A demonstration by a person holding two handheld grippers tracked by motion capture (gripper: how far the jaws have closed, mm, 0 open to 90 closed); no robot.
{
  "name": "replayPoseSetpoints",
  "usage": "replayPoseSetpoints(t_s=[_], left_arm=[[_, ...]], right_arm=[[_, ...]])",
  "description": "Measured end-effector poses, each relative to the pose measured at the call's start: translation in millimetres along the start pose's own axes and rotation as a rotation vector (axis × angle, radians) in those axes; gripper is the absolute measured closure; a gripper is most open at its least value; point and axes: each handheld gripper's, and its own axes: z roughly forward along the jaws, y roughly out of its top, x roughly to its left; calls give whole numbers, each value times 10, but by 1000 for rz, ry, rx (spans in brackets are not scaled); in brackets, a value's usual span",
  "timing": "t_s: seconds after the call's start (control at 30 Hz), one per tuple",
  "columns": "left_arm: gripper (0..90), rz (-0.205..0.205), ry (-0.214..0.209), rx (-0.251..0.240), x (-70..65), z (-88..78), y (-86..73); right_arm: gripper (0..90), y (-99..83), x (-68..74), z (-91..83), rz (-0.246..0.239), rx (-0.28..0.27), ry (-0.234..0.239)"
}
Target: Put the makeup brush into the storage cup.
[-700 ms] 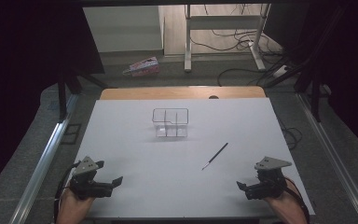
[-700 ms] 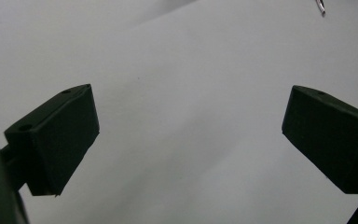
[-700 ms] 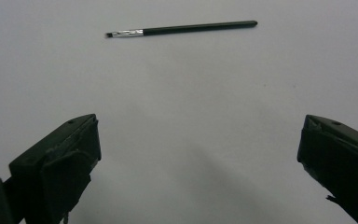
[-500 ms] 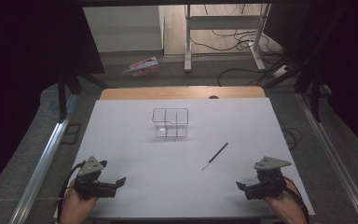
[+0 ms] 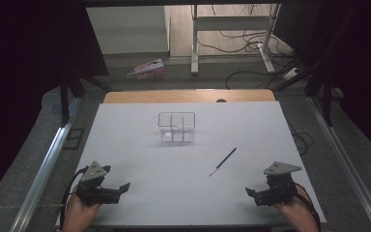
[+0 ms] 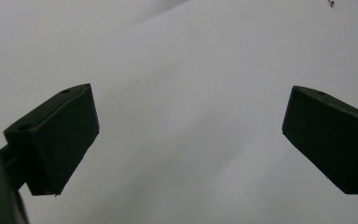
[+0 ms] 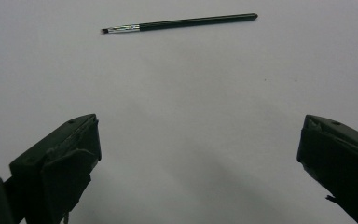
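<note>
Resting apart, both grippers (image 5: 121,189) (image 5: 251,194) gape beside brush (image 5: 223,161)

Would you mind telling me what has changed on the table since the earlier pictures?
The left gripper has drifted toward the near edge and slightly right; its jaws stand open and empty. The right gripper, brush and clear divided box stayed as they were; nothing was taken hold of or let go.

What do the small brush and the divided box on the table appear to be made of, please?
Brush: glossy black handle, plastic or lacquered wood, with a shiny, probably metal ferrule and dark bristles. Divided box: clear, likely acrylic plastic; the table shows through its walls.
</note>
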Motion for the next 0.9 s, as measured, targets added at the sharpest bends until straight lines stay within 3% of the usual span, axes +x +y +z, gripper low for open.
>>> replayPoseSetpoints(t_s=[0.43, 0.67, 0.9], left_arm=[[37, -15, -20, -10, 21, 9, -3], [37, -20, -33, -1, 29, 22, -7], [34, 6, -30, 18, 7, 43, -1]], right_arm=[[0, 43, 7, 1, -7, 25, 6], [0, 112, 11, 6, -21, 86, 15], [0, 156, -43, -21, -24, 143, 1]])
